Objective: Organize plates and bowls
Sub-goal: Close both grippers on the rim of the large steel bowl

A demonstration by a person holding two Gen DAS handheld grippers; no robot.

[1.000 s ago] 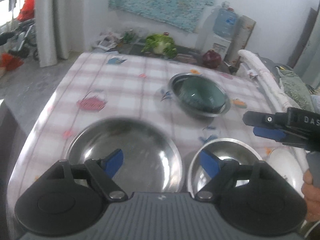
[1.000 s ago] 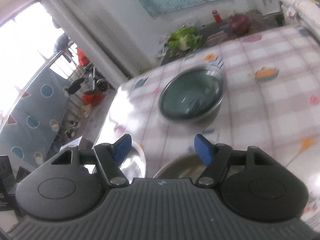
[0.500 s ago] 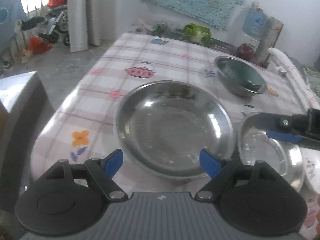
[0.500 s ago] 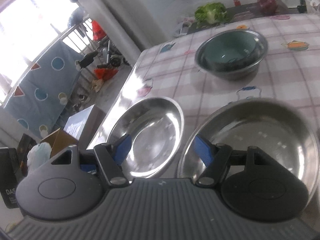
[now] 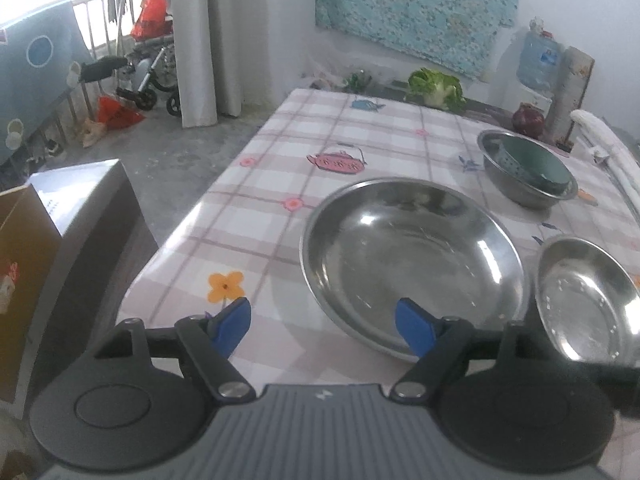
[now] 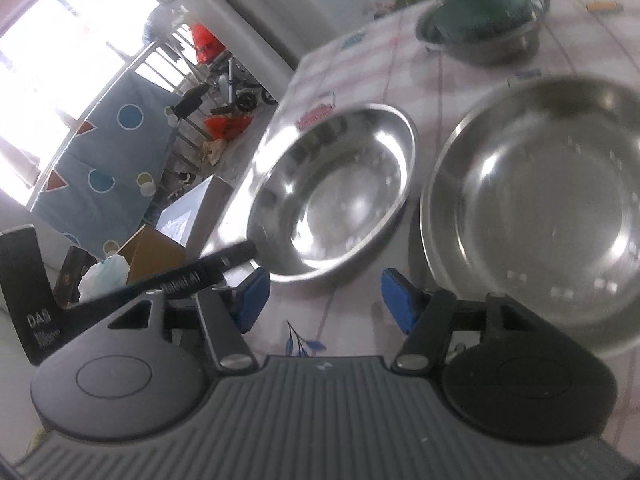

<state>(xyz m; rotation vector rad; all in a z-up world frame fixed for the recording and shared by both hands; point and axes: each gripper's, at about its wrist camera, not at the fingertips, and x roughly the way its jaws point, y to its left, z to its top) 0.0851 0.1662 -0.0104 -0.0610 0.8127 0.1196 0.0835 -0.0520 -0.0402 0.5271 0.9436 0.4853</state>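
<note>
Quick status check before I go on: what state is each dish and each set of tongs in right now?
Large steel plate: upright on the table, empty, not gripped.
Small steel plate: upright beside it, empty, not gripped.
Steel bowl: upright at the far side, green bowl nested inside.
Left tongs: closing, nothing between the pads.
Right tongs: closing, nothing between the pads.
</note>
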